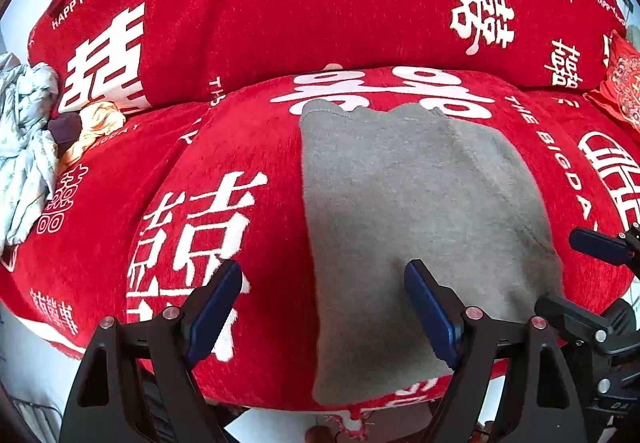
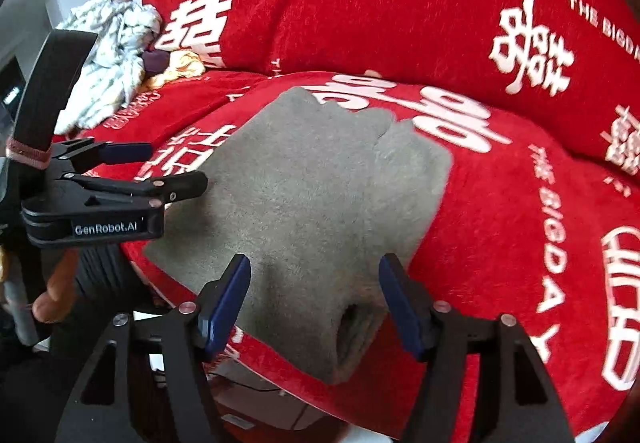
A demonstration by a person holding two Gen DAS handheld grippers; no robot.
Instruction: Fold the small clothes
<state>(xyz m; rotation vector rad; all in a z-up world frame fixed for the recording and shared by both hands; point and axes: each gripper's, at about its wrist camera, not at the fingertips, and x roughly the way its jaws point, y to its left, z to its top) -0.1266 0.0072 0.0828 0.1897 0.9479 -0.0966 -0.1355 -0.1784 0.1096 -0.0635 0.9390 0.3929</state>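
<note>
A grey fleece garment (image 1: 420,211) lies folded into a rough rectangle on the red sofa seat (image 1: 248,147); it also shows in the right wrist view (image 2: 320,203). My left gripper (image 1: 324,299) is open and empty, hovering over the garment's near left edge. It also appears from the side in the right wrist view (image 2: 176,171). My right gripper (image 2: 316,295) is open and empty, just above the garment's near right corner, where a folded opening shows. It also appears at the right edge of the left wrist view (image 1: 580,275).
The sofa wears a red cover with white characters; its backrest (image 1: 320,3) rises behind. A pile of pale, yellow and dark clothes (image 1: 36,131) sits at the sofa's left end, also in the right wrist view (image 2: 116,55). A red cushion (image 1: 620,83) lies at the right.
</note>
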